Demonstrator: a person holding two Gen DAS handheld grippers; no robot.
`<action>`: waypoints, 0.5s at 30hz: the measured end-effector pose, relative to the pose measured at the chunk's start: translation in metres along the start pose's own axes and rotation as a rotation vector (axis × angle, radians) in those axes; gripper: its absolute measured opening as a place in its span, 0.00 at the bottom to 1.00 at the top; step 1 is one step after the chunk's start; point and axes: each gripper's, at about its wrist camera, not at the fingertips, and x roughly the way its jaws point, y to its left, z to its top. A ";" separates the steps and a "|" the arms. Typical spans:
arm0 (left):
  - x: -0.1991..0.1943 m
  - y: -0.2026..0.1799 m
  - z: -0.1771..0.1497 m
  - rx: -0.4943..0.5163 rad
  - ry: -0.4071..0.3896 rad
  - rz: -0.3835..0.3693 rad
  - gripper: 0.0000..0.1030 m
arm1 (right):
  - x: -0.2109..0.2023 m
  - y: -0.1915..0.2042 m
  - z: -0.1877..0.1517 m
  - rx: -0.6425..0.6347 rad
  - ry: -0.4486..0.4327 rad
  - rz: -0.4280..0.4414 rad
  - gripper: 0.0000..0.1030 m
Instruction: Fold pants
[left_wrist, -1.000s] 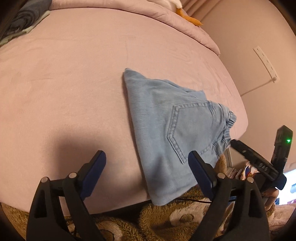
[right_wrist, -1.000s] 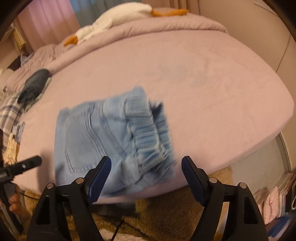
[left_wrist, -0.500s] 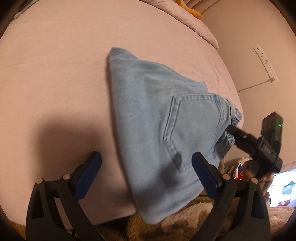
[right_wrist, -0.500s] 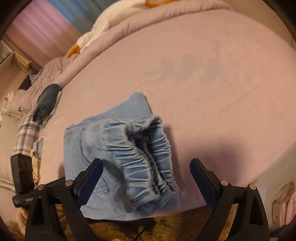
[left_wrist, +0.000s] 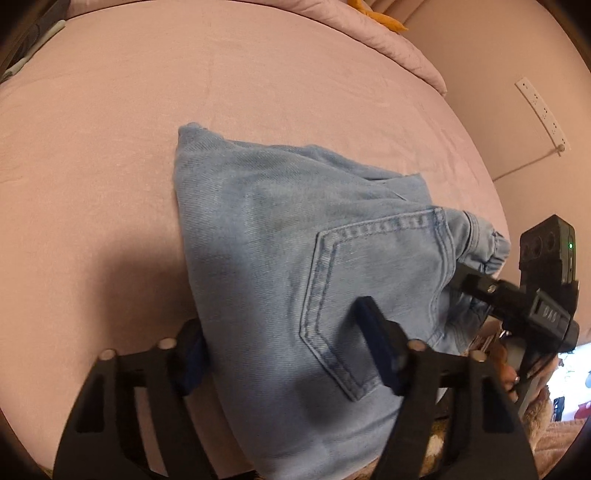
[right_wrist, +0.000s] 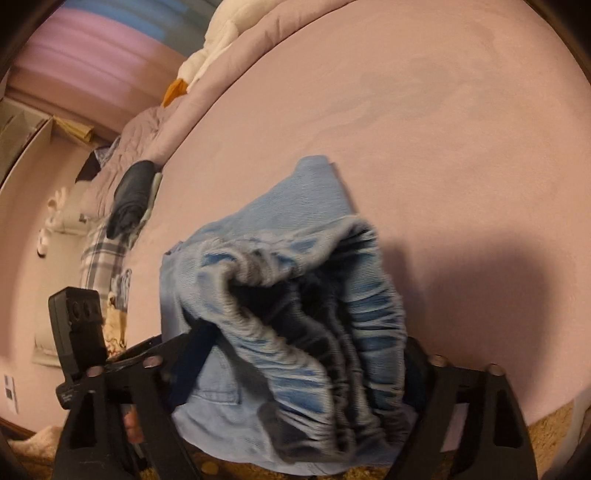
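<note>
Between our left gripper's (left_wrist: 284, 354) fingers we see the folded pants (left_wrist: 295, 258): the left blue pad (left_wrist: 192, 354) is half tucked under the fabric's fold edge, while the right pad (left_wrist: 373, 343) lies on top of the denim, beside the back pocket (left_wrist: 373, 291). These jaws have just been closing around the cloth, but we cannot tell whether the pads already press it.

On our right gripper (right_wrist: 299, 369), the bunched elastic waistband (right_wrist: 314, 317) fills the gap between the fingers; both pads are largely hidden by the gathered denim, so we cannot tell if they pinch it. Its jaws have also just been narrowing.

The pants lie at the near edge of the pink bed (left_wrist: 147, 129), their lower end hanging slightly over the edge. Farther back on the bed lies a rolled dark garment (right_wrist: 131, 199), well apart from the pants.
</note>
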 end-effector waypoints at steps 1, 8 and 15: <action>-0.002 0.000 0.000 0.005 -0.006 0.007 0.56 | 0.001 0.004 -0.002 -0.013 -0.005 -0.021 0.74; -0.031 -0.008 -0.008 0.028 -0.070 0.024 0.30 | -0.021 0.028 -0.014 -0.028 -0.070 -0.046 0.53; -0.073 -0.020 -0.010 0.083 -0.131 -0.014 0.23 | -0.030 0.076 -0.028 -0.115 -0.078 -0.034 0.52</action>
